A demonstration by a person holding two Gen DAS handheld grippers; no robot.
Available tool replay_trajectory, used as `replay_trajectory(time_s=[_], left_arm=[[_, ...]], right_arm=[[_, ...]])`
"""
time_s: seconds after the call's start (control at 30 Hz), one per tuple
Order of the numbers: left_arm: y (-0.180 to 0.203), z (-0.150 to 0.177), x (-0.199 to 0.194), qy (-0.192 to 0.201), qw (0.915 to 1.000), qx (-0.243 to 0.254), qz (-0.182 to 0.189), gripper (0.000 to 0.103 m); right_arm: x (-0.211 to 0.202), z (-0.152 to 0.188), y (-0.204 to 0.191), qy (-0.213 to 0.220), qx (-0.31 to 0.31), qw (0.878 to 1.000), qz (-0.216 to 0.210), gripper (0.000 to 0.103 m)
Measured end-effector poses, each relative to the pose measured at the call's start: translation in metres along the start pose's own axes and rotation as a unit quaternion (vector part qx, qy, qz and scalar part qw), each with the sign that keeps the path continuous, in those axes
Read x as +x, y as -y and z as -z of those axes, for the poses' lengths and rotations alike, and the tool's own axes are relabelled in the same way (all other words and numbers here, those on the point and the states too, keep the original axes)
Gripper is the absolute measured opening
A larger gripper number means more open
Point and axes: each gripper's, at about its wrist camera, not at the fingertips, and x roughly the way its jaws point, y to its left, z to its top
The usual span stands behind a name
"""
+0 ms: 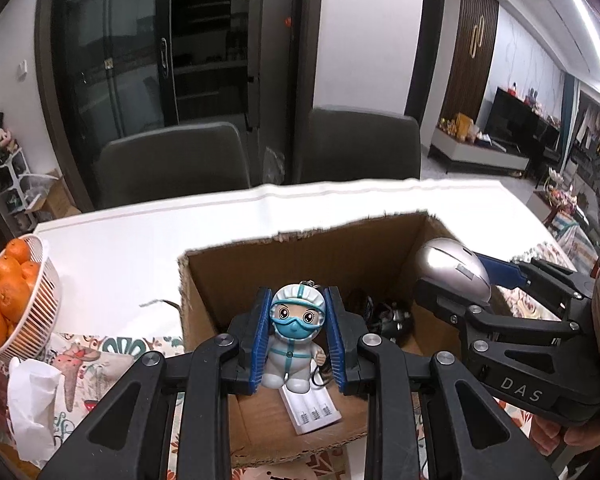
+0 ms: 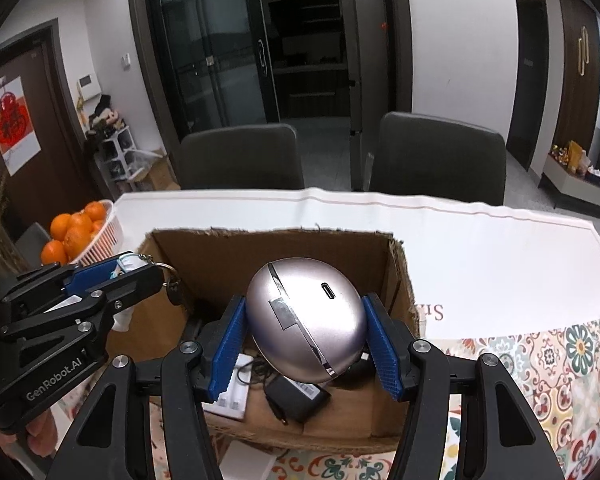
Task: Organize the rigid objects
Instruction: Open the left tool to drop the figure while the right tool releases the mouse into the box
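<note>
My left gripper (image 1: 299,340) is shut on a small medic figurine keychain (image 1: 296,336) in white suit and blue mask, held over the open cardboard box (image 1: 300,256). My right gripper (image 2: 305,340) is shut on a silver egg-shaped case (image 2: 306,316), held over the same box (image 2: 272,248). The right gripper also shows in the left wrist view (image 1: 496,280) with the silver case (image 1: 452,272) at the box's right wall. The left gripper shows in the right wrist view (image 2: 112,276) at the box's left edge, the key ring (image 2: 162,268) sticking out.
In the box lie a white battery holder (image 1: 314,410), a black adapter with cable (image 2: 296,396) and dark items (image 1: 392,316). A white basket of oranges (image 1: 8,300) and crumpled tissue (image 1: 32,404) sit left. Two grey chairs (image 1: 172,160) stand behind the table (image 1: 140,232).
</note>
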Motion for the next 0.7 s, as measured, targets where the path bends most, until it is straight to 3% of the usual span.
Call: replay_trajectory(time_s=[0.2,0.27,0.33,0.7], left_arm=[[0.004,0.009,0.015,-0.036,0.9993,0.006,0.005,0.027],[0.005,0.012,0.015,-0.038,0.9992,0.006,0.007,0.037],[0.008,0.014,0.013,-0.035,0.9993,0.009,0.005,0.041],[0.011,0.028,-0.017,-0.015,0.9997,0.009,-0.015,0.045]], right_arm=[[0.015,0.008,0.004,-0.026,0.002,1.0,-0.006,0.058],[0.019,0.011,0.006,-0.036,0.003,0.999,-0.011,0.059],[0.022,0.012,0.006,-0.044,0.009,0.999,-0.018,0.061],[-0.014,0.023,0.002,0.002,0.003,1.0,0.018,0.061]])
